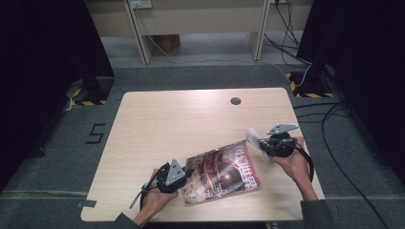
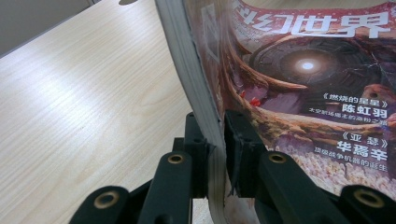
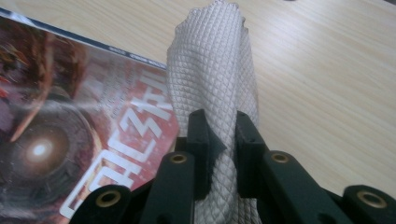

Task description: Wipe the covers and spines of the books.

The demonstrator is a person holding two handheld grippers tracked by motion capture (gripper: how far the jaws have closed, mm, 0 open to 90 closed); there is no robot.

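A magazine [image 1: 222, 172] with a dark red cover and white Chinese lettering lies near the table's front edge. My left gripper [image 1: 184, 177] is shut on its left edge; in the left gripper view the jaws pinch the page block [image 2: 205, 107], which curves upward, with the cover [image 2: 308, 70] to the right. My right gripper [image 1: 261, 144] is at the magazine's upper right corner, shut on a white textured cloth [image 1: 254, 137]. In the right gripper view the folded cloth [image 3: 215, 70] rises from between the jaws, above the magazine [image 3: 70, 126] and bare table.
The light wood table [image 1: 191, 114] has a round cable hole [image 1: 235, 101] near its far edge. Cables trail over the grey floor [image 1: 334, 143] to the right. A pale desk frame [image 1: 200, 19] stands beyond the table.
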